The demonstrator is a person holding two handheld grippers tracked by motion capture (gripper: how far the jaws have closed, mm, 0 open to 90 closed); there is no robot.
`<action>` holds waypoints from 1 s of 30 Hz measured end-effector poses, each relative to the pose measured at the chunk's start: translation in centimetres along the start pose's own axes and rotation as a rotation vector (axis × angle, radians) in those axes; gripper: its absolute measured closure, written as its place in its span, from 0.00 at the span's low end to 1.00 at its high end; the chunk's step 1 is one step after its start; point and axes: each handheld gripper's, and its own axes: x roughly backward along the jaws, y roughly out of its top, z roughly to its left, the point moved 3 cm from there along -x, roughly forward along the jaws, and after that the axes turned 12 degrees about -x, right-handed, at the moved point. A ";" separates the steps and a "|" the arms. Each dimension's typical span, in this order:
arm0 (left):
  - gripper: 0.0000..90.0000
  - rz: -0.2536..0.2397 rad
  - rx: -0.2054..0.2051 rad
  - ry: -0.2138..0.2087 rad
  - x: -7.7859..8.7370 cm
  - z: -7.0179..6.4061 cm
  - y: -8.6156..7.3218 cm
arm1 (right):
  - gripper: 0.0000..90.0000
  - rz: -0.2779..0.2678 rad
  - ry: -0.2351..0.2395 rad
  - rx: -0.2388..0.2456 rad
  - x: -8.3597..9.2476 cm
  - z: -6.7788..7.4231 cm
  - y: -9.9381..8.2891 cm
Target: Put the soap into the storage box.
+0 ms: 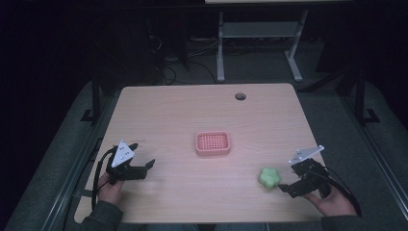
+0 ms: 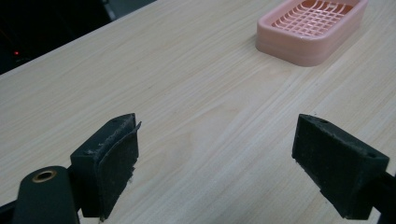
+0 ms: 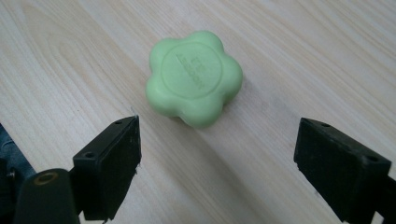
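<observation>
A green flower-shaped soap (image 1: 269,177) lies on the wooden table (image 1: 183,110) at the front right. My right gripper (image 1: 287,177) is open just right of it; in the right gripper view the soap (image 3: 194,77) sits a little beyond the spread jaws of the gripper (image 3: 217,158), not between them. A pink slotted soap dish (image 1: 213,153) stands empty at the table's middle. My left gripper (image 1: 145,154) is open at the front left, over bare wood. In the left gripper view the dish (image 2: 299,51) lies ahead and to the right of that gripper (image 2: 217,154).
A round cable hole (image 1: 240,96) sits near the table's far edge. Beyond the table stand a desk frame (image 1: 221,48) and cables on a dark floor. A hand holds each gripper at the near edge.
</observation>
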 end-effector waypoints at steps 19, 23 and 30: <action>0.16 -0.009 0.000 -0.006 0.0 -0.1 0.1 | 0.16 0.080 0.002 0.068 -1.9 1.4 2.6; 0.16 -0.010 0.001 -0.006 0.1 -0.1 0.1 | 0.16 0.095 -0.007 0.072 -2.2 1.5 2.9; 0.16 -0.012 0.000 -0.007 0.0 -0.1 0.1 | 0.16 0.115 -0.002 0.071 -3.0 1.7 3.3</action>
